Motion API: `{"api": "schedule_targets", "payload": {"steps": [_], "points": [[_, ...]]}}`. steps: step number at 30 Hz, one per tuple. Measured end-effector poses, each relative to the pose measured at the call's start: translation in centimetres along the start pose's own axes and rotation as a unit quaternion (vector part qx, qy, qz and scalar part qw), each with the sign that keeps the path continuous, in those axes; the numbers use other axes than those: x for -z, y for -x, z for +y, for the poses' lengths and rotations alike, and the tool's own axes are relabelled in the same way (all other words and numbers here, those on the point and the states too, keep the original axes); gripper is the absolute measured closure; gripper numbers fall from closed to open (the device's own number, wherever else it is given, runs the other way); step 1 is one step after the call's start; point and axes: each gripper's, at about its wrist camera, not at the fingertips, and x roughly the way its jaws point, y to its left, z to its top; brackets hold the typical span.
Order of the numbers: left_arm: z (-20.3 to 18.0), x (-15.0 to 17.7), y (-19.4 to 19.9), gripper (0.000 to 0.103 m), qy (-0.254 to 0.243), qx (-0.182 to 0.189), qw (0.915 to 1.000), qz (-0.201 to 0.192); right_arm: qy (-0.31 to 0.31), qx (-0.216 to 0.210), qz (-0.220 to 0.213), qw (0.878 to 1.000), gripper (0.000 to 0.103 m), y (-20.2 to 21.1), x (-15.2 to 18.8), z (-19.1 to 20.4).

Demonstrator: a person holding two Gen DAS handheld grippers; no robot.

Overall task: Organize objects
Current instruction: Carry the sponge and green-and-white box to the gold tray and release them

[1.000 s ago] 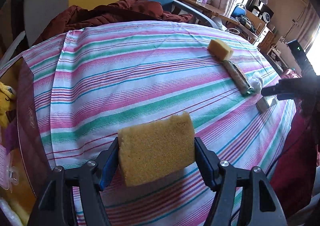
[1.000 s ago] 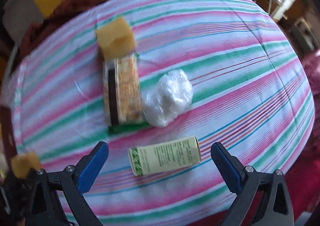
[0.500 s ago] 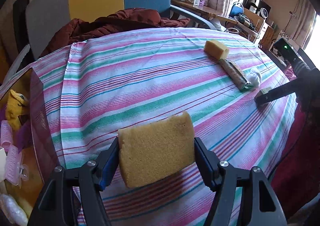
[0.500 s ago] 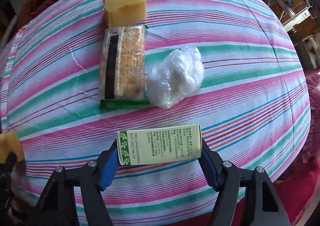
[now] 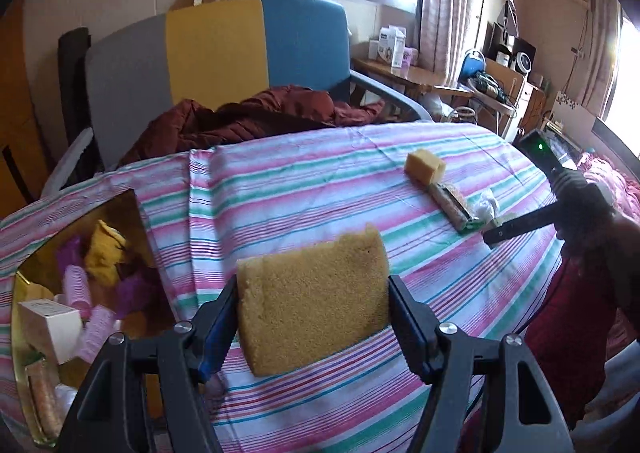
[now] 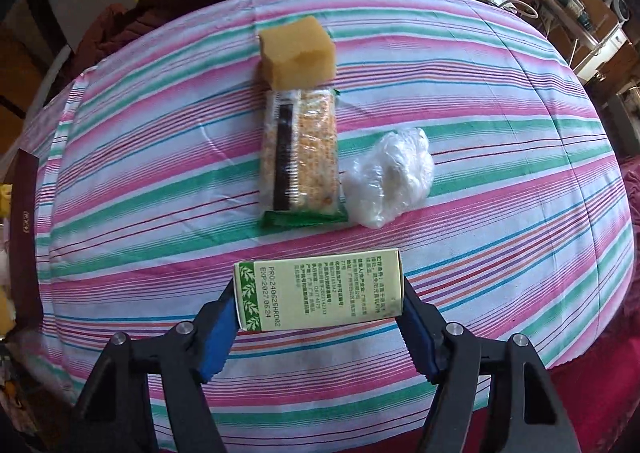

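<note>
My left gripper [image 5: 314, 317] is shut on a flat yellow sponge [image 5: 312, 293] and holds it above the striped tablecloth [image 5: 280, 189]. At the left edge of that view a gold-lined box [image 5: 24, 357] holds pink rollers, a white carton and a snack bar. My right gripper [image 6: 318, 313] is shut on a pale green carton [image 6: 320, 293] with printed text, just above the cloth. Beyond it lie a snack bar packet [image 6: 298, 157], a second yellow sponge block [image 6: 296, 53] and a crumpled clear plastic bag [image 6: 390, 183]. The right gripper [image 5: 520, 225] also shows at the far right of the left wrist view.
A chair [image 5: 216, 53] with grey, yellow and blue panels stands behind the table with a dark red jacket [image 5: 248, 121] draped on it. Cluttered desks [image 5: 440, 81] line the window wall. The box's dark red wall [image 6: 24, 237] shows at the left of the right wrist view.
The right gripper closed on the green carton, which had lain between open jaws. The left gripper rose and tilted up with the sponge, so the box and the room came into view.
</note>
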Motion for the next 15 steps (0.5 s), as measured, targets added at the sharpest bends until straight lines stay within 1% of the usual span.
{"api": "schedule_targets", "payload": {"steps": [7,10,13,15], "points": [[2.2,0.6,2.1,0.032,0.026,-0.018,0.9994,-0.013,0.021,-0.029,-0.029,0.999,0.031,1.9,1.4,2.4],[3.2,1.2,2.6,0.032,0.036,-0.027,0.9989,-0.015,0.036,-0.043,-0.041,0.998,0.031,2.3,-0.6,5.6],[4.5,1.8,3.3,0.032,0.049,-0.037,0.9980,-0.016,0.053,-0.062,-0.058,0.995,0.031,3.5,-0.4,7.7],[5.2,2.1,3.6,0.032,0.057,-0.042,0.9974,-0.016,0.068,-0.079,-0.069,0.992,0.031,3.5,-0.6,10.0]]}}
